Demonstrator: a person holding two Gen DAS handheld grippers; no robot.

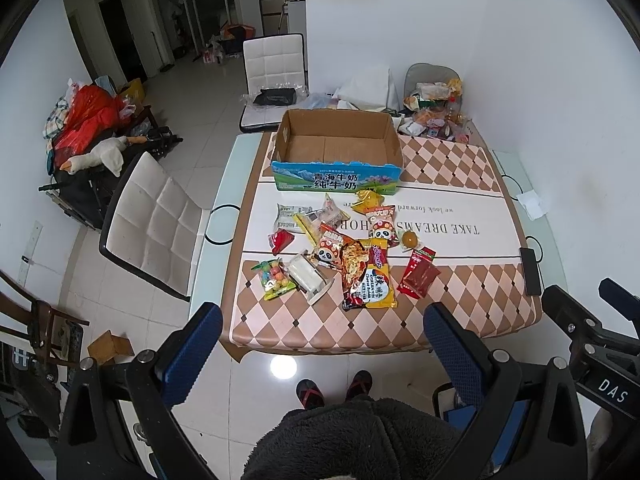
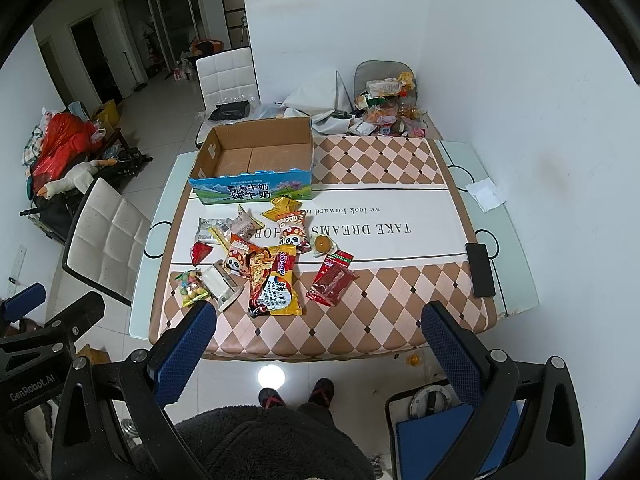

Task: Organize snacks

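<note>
Fingers of our left gripper [image 1: 322,338] and right gripper [image 2: 318,334] stood wide apart, empty, low in frame; we judged sorting unstarted, so next we needed to lift the mid-frame snack packets [image 1: 340,248] into the empty milk carton [image 1: 336,148] above them.

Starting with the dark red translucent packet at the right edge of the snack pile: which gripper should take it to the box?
Right, probably. The dark red translucent packet lies on the right side of the pile, nearer the right gripper. The left gripper faces the candy and noodle packets instead. Both jaws are wide open and empty, and the blue-fronted cardboard box is empty.
</note>
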